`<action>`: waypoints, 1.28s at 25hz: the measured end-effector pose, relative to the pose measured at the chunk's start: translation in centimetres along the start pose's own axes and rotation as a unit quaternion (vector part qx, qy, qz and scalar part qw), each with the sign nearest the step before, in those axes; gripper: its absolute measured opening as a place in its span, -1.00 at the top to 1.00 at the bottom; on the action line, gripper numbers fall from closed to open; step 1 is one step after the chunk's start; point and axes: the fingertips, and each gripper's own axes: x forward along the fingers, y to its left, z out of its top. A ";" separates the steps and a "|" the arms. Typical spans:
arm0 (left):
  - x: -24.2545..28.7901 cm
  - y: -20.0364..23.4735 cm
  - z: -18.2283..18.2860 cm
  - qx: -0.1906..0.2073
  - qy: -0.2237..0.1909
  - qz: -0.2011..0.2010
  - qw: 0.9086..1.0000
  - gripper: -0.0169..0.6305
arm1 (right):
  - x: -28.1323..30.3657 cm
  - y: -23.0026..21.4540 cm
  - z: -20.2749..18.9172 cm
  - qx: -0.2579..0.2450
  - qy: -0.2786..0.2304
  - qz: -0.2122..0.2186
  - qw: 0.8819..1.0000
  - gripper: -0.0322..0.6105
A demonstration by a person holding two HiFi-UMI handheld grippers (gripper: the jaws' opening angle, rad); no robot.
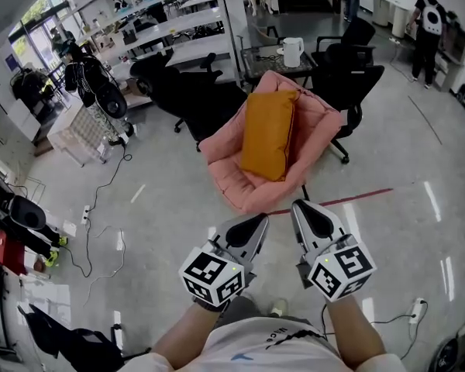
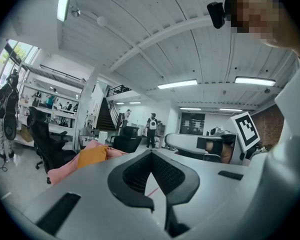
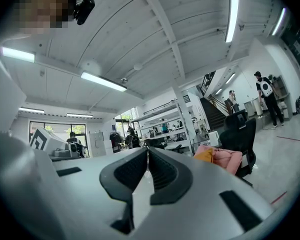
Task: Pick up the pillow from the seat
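A pink cushioned seat (image 1: 318,118) stands on the glossy floor (image 1: 163,200) in the middle of the scene, with black office chairs (image 1: 194,91) behind it. The orange pillow (image 1: 269,134) lies lengthwise in the seat. Near the person, the left gripper (image 1: 256,225) and the right gripper (image 1: 304,214) hang side by side, well apart from the seat. Both have their jaws closed together and hold nothing. A white kettle (image 1: 293,51) stands on the far table (image 1: 256,56).

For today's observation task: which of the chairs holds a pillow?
The pink padded chair, with the orange pillow leaning in it; the office chairs behind it are all black.
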 end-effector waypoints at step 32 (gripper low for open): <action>18.7 25.7 -0.4 -0.063 0.032 -0.047 0.996 0.92 | 26.9 -15.6 -3.6 0.018 0.052 -0.087 0.995 0.84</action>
